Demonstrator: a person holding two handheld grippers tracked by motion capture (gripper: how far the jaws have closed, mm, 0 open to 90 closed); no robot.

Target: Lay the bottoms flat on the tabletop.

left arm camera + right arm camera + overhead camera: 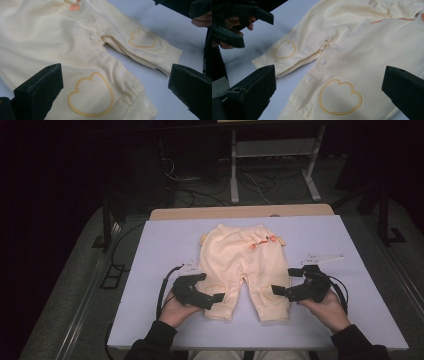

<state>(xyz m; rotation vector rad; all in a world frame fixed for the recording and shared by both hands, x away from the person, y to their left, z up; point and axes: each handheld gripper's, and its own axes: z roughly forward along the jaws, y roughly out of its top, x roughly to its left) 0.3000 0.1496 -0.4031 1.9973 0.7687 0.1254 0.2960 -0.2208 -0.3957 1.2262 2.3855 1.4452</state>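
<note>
Looking down from the high view, a pair of pale yellow baby trousers (243,270) lies flat and spread near the middle of the lavender table (150,320), waistband far, both leg cuffs toward the person. The left tool (212,287) hovers at the left cuff and the right tool (284,281) at the right cuff, each with jaws spread wide and nothing between them.

From the left gripper view, the near leg with its heart-shaped knee patch (91,96) lies below the gaping jaws, untouched by either one; the other hand (203,21) shows at the top right.

From the right gripper view, the same holds: a heart patch (340,97) under parted, empty jaws.

Judging by this, the laying-out looks finished and the garment released; any folding is not yet begun.
</note>
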